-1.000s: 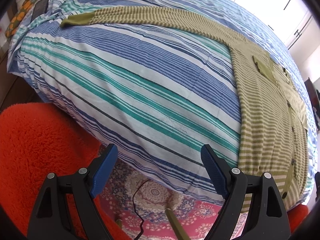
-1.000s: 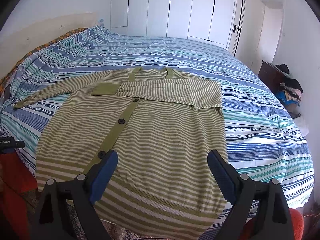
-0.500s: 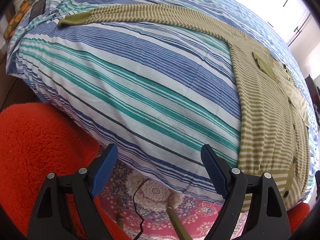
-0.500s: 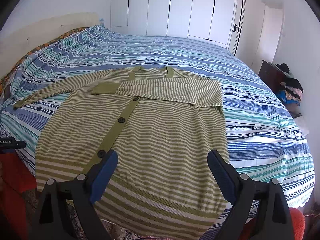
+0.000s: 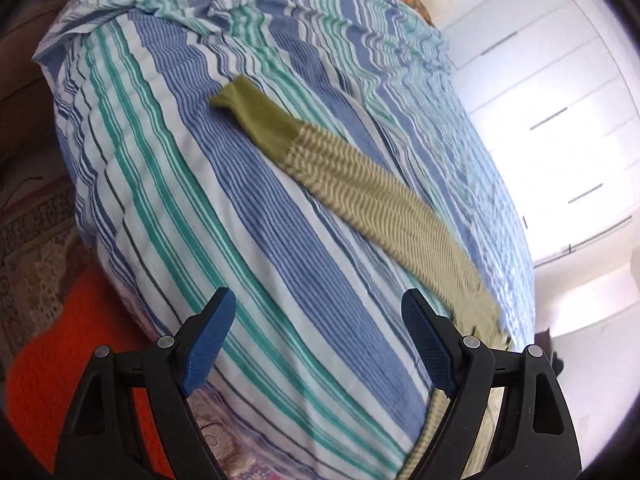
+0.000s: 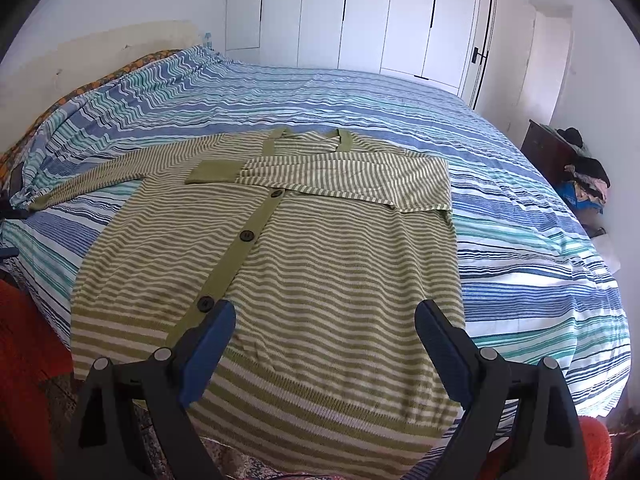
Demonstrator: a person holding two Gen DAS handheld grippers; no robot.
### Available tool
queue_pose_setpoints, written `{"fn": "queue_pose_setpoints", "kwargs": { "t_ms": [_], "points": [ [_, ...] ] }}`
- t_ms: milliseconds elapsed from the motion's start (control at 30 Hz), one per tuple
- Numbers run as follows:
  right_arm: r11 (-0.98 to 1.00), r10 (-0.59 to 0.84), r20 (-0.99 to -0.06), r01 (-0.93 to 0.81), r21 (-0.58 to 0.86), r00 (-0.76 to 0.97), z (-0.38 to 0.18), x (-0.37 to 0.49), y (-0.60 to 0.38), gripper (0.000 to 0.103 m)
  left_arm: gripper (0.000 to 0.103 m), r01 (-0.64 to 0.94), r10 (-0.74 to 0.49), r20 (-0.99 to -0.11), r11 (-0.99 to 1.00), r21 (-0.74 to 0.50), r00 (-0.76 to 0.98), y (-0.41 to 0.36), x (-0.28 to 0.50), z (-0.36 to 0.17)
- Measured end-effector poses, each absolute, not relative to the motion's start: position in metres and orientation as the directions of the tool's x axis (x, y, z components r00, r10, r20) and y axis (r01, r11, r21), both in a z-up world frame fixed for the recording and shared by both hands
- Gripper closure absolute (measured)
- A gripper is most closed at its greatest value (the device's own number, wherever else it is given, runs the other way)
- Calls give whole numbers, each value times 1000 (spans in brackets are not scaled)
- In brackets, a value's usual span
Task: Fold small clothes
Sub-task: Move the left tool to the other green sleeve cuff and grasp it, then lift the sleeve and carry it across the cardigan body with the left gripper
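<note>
Green-and-cream striped knit, the cardigan (image 6: 272, 280) is lying face up and buttoned on the bed (image 6: 520, 248), its hem hanging toward the near edge. One sleeve (image 6: 344, 178) is already lying folded across the chest, its plain cuff resting just beside the button band. The other sleeve (image 5: 360, 200) is stretching straight out over the striped cover, cuff (image 5: 256, 114) at the far end, so it is not yet folded in. By my judgement the task is sitting at an early stage: one sleeve done, the second sleeve and the body folds remaining. The left tongs (image 5: 316, 344) are standing wide apart and gripping nothing, pointing along that outstretched sleeve. The right tongs (image 6: 320, 352) are likewise gaping wide and empty, hovering over the lower part of the cardigan near the hem
</note>
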State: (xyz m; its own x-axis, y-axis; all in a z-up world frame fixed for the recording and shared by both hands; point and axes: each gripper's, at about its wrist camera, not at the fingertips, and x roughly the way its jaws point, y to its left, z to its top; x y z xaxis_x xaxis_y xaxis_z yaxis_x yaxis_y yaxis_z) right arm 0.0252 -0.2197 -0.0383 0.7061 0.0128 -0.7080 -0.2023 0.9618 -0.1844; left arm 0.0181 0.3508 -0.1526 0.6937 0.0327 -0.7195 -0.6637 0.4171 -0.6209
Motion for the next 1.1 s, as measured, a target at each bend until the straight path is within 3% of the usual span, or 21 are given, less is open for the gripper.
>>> {"fn": "queue_pose_setpoints", "kwargs": {
  "t_ms": [167,333,500,600,733,900,1000,1100],
  "points": [
    [951,11,-717,-228,-208,697,-42,27,-211,13,26,-658,28,-672,236,-715,740,430,32,-188],
    [937,-1,-735,-256,-237,678,-49,29,-200,13,53,-679,27,-692,225,-699,721,454,56,-214],
    [921,-6,-753,-290,-260,658,-57,30,-189,13,56,-695,47,-700,177,-697,713,469,65,-225],
    [914,-1,-764,-309,-263,646,-62,30,-183,13,101,-697,49,-705,214,-684,707,474,71,-216],
    [910,9,-760,-321,-264,650,-62,29,-180,13,101,-685,86,-700,319,-655,709,464,68,-185],
    [925,32,-756,-306,-226,654,-59,29,-186,13,101,-744,198,-786,515,-425,586,433,96,-148],
    [937,47,-745,-288,-198,665,-54,28,-194,13,101,-639,220,-740,687,-345,636,383,132,-97],
    [951,65,-727,-263,-162,683,-47,26,-204,13,101,-452,157,-679,847,-281,717,303,179,-37]
  ]
}}
